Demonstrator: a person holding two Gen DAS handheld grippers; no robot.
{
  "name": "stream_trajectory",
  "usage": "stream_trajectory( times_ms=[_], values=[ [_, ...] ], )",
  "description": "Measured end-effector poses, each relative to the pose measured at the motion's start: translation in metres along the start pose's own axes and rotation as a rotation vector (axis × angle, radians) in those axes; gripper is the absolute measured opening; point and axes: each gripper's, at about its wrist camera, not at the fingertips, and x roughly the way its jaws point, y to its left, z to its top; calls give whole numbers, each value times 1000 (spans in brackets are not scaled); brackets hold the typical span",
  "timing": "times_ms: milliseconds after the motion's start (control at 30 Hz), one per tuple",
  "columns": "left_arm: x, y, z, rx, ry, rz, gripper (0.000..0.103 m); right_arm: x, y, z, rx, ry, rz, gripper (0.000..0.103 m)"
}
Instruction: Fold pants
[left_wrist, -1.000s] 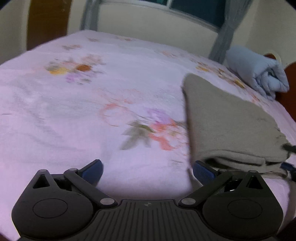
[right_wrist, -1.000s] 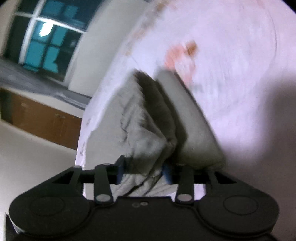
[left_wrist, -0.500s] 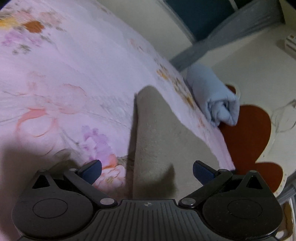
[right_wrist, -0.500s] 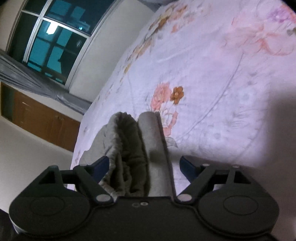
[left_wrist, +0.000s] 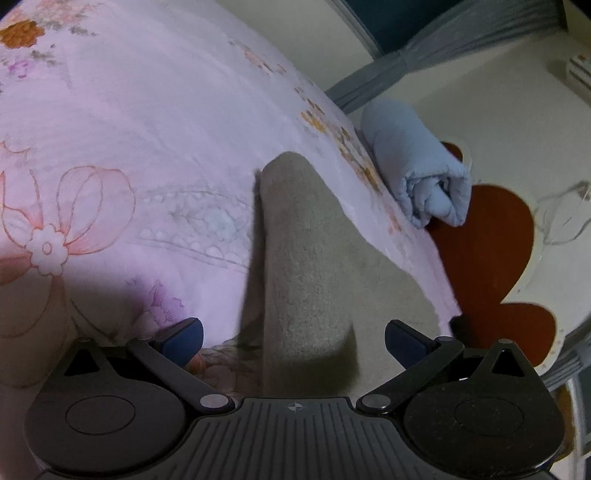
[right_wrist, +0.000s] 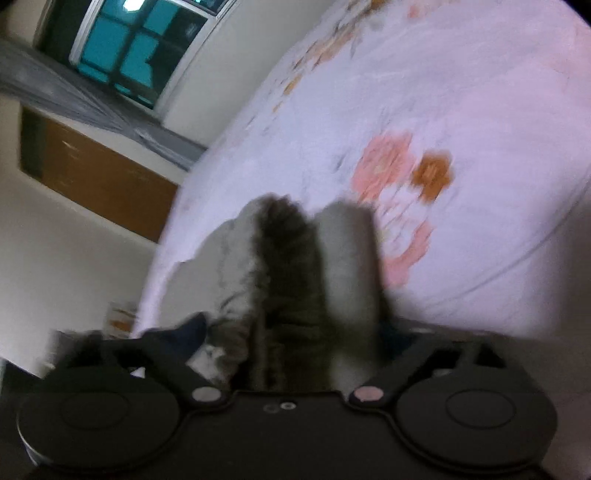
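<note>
The grey-beige pants (left_wrist: 317, 266) lie folded on the pink floral bed sheet (left_wrist: 129, 129), near the bed's right edge. My left gripper (left_wrist: 293, 338) is open, its blue fingertips either side of the near end of the folded pants. In the blurred right wrist view the pants (right_wrist: 291, 280) show as stacked folded layers running between the fingers of my right gripper (right_wrist: 291, 332), which is open wide around them. The right fingertip there is hidden by cloth and blur.
A rolled light-blue blanket (left_wrist: 417, 166) lies at the bed's far right corner, beside a red-brown headboard (left_wrist: 487, 258). A window (right_wrist: 136, 48), grey curtain and wooden cabinet (right_wrist: 99, 177) stand beyond the bed's left edge in the right wrist view.
My right gripper opened and let go of the pants. My left gripper swung right over the folded pants' end and stayed open. Both cameras moved closer to the cloth.
</note>
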Motion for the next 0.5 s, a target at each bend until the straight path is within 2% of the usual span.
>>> stream_trajectory(
  times_ms=[33, 67, 133, 200, 333, 400, 433, 500],
  values=[
    [-2, 2, 1, 2, 5, -11, 103, -15, 0, 0, 1, -49, -9, 73],
    [-4, 4, -1, 5, 6, -20, 103, -32, -1, -1, 20, -87, 26, 68],
    [-6, 6, -1, 4, 1, -33, 103, -49, 0, -3, 43, -94, 134, 64],
    [-5, 7, -2, 5, -9, -33, 103, -42, 1, -4, 62, -17, 178, 64],
    [-11, 6, -4, -5, -17, -32, 103, 1, -12, -10, 162, 104, 217, 62],
    [-15, 8, -5, -9, -21, -30, 103, 11, -15, -12, 189, 119, 189, 45],
    [-18, 9, -5, -13, -22, -31, 103, 10, -14, -12, 189, 119, 205, 16],
    [-20, 10, -5, -12, -21, -35, 103, -4, -6, -10, 159, 89, 231, 13]
  ],
)
